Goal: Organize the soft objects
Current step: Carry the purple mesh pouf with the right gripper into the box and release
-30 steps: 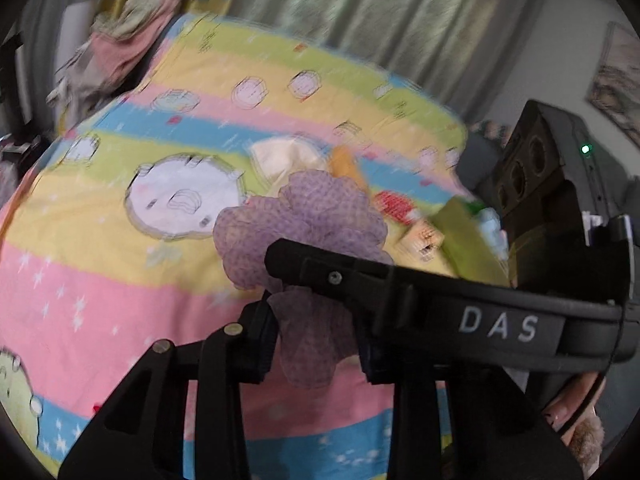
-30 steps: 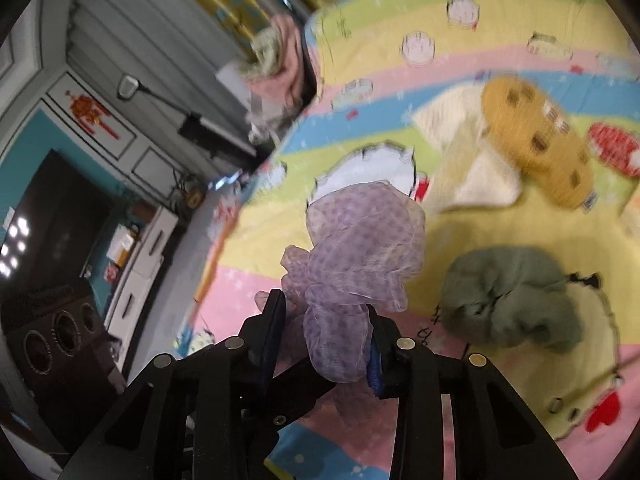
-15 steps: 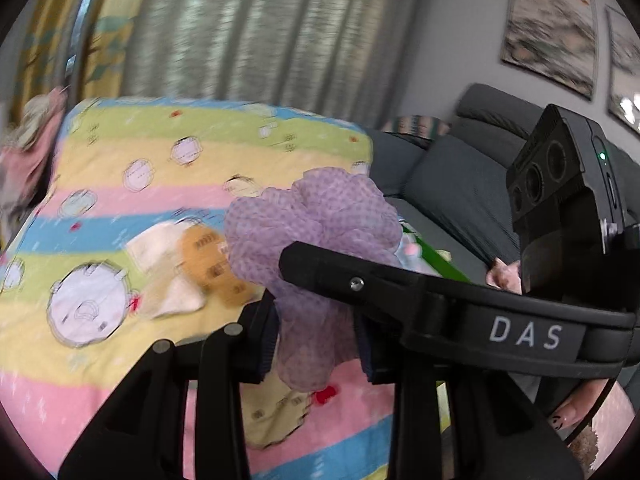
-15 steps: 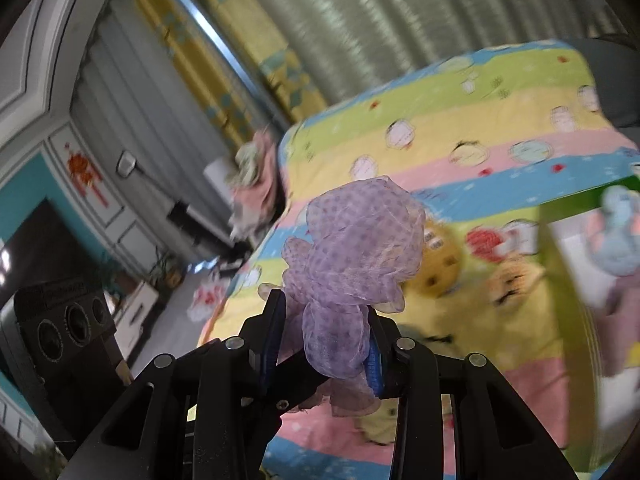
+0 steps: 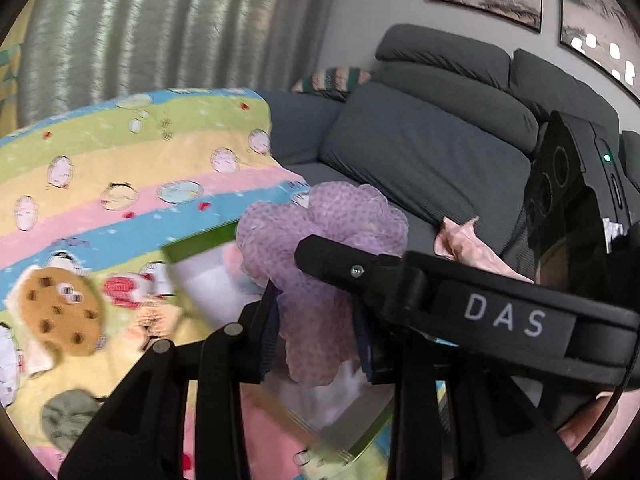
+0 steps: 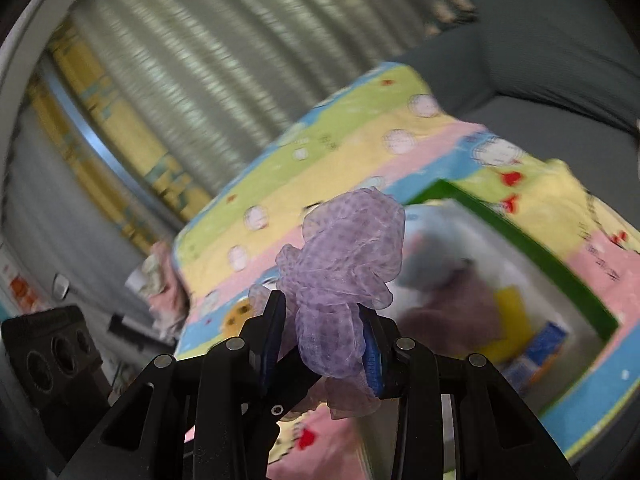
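A sheer purple scrunchie (image 5: 320, 248) is pinched between both grippers at once. My left gripper (image 5: 316, 336) is shut on its lower part, and the right gripper's arm crosses in front. In the right wrist view my right gripper (image 6: 320, 340) is shut on the same scrunchie (image 6: 344, 264). A green-rimmed box (image 6: 516, 240) with several soft items inside lies on the striped blanket (image 5: 100, 168) just right of and below the scrunchie. A brown cookie plush (image 5: 60, 312) and a grey-green scrunchie (image 5: 68, 420) lie on the blanket at left.
A dark grey sofa (image 5: 432, 148) stands behind and to the right of the blanket. Grey curtains (image 5: 160, 28) hang at the back. A pink cloth (image 5: 468, 244) lies on the sofa seat. A pile of clothes (image 6: 160, 280) sits beyond the blanket's far-left corner.
Both grippers, still holding the purple scrunchie, have swung right across the blanket. The green-rimmed box and the sofa have come into view beneath and behind the scrunchie.
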`<action>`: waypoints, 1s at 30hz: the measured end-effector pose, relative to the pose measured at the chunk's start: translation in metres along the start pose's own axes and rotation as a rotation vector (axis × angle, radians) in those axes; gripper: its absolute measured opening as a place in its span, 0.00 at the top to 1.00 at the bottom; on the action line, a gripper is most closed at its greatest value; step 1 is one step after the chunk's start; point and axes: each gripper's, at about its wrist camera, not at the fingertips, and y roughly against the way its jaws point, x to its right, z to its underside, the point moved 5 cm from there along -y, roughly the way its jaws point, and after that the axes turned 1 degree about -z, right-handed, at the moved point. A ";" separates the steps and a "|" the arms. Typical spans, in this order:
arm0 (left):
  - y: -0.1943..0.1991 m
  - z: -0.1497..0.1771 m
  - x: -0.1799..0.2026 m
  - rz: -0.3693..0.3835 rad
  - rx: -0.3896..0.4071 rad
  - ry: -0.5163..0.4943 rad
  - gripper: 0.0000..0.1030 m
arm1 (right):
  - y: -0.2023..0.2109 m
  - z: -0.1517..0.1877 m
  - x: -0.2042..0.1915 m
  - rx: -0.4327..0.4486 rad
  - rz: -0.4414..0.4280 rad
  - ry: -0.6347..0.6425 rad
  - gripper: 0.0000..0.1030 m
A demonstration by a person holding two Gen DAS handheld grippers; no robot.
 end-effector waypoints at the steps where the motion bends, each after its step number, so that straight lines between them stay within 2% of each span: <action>1: -0.007 0.000 0.004 0.006 -0.010 -0.006 0.70 | 0.001 -0.003 0.011 0.011 0.029 -0.023 0.63; 3: -0.022 -0.001 0.013 0.012 -0.030 -0.023 0.69 | 0.002 -0.007 0.027 0.029 0.084 -0.042 0.63; 7: -0.044 0.004 0.021 -0.005 -0.078 -0.052 0.68 | -0.002 -0.011 0.058 0.023 0.082 -0.130 0.63; 11: -0.065 0.016 0.021 -0.021 -0.124 -0.057 0.68 | -0.010 -0.006 0.085 -0.021 0.170 -0.165 0.63; 17: -0.090 0.030 0.018 -0.046 -0.225 -0.020 0.68 | -0.026 0.005 0.116 -0.103 0.213 -0.243 0.63; 22: -0.100 0.039 0.012 -0.056 -0.289 0.011 0.66 | -0.033 0.010 0.131 -0.142 0.273 -0.268 0.63; 26: -0.105 0.045 0.004 -0.081 -0.322 0.041 0.65 | -0.034 0.011 0.129 -0.147 0.309 -0.252 0.63; 28: -0.105 0.046 0.004 -0.068 -0.318 0.048 0.64 | -0.036 0.012 0.130 -0.154 0.328 -0.247 0.63; 30: -0.102 0.044 0.007 -0.048 -0.307 0.044 0.56 | -0.037 0.012 0.131 -0.158 0.330 -0.253 0.62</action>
